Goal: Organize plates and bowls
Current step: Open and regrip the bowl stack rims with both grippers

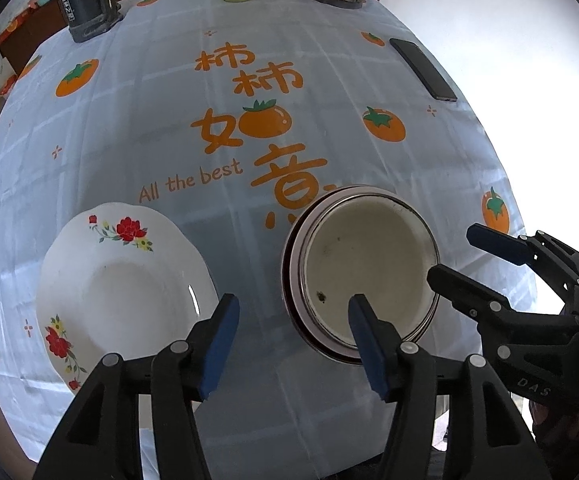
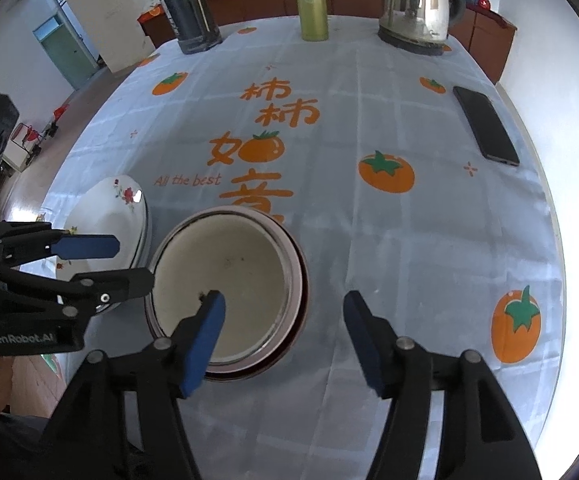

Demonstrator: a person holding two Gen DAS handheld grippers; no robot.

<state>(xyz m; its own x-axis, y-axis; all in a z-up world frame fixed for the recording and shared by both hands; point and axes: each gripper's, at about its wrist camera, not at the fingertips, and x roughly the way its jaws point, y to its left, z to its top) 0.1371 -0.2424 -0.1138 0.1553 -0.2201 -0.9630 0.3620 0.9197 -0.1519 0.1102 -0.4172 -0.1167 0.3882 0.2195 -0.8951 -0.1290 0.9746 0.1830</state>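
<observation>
Nearest, both grippers are hanging over the near edge of the table (image 1: 329, 92), pointing steeply down. Left gripper (image 1: 293, 344) is standing wide, nothing between its blue pads; its left pad is sitting over the right rim of the plate (image 1: 125, 280), its right pad over the near rim of the bowl (image 1: 369, 264). Right gripper (image 2: 283, 336) is likewise gaping wide and empty, its left pad over the bowl's inside, its right pad over bare cloth (image 2: 409, 248).

Plate, white with red flowers, is lying near left on the cloth. Bowl, cream inside with a dark red outer rim, is sitting just right of it, apart from it.

Farther off, a phone (image 2: 485, 126) is lying at far right. Along the far edge are standing a dark flask (image 2: 185, 4), a green canister (image 2: 311, 4) and a steel kettle (image 2: 417, 4).
</observation>
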